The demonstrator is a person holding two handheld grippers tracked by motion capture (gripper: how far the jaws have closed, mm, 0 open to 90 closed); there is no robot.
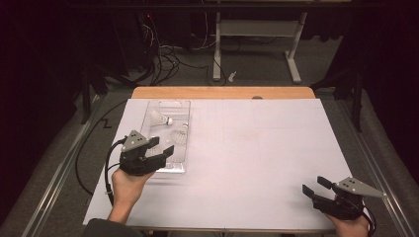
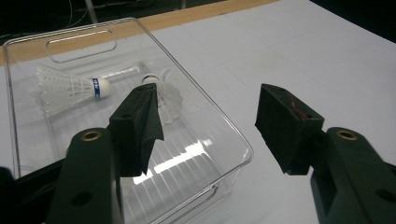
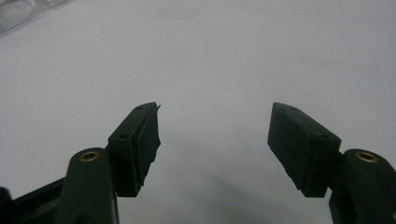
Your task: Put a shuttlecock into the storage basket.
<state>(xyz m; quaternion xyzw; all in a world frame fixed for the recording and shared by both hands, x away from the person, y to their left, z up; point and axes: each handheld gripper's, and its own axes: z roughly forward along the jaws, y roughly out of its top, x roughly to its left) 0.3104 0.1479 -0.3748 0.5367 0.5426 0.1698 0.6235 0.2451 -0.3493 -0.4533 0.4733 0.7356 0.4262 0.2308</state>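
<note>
— Left gripper (image 1: pixel 162 146)? Jaws apart, empty, poised over the clear plastic tray's (image 2: pixel 243 148) near rim.
— White feathered shuttlecocks (image 2: pixel 70 87)? Lying inside, just beyond the tips.
— Right gripper (image 1: pixel 313 188)? Agape, idle.

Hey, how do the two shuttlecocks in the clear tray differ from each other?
The far shuttlecock lies on its side in the clear tray, whole length in view; the near shuttlecock is partly hidden behind the left gripper. The far shuttlecock shows a blue band by its cork; none can be seen on the near shuttlecock. The far one sits nearer the tray's handle end. Both are white.
</note>
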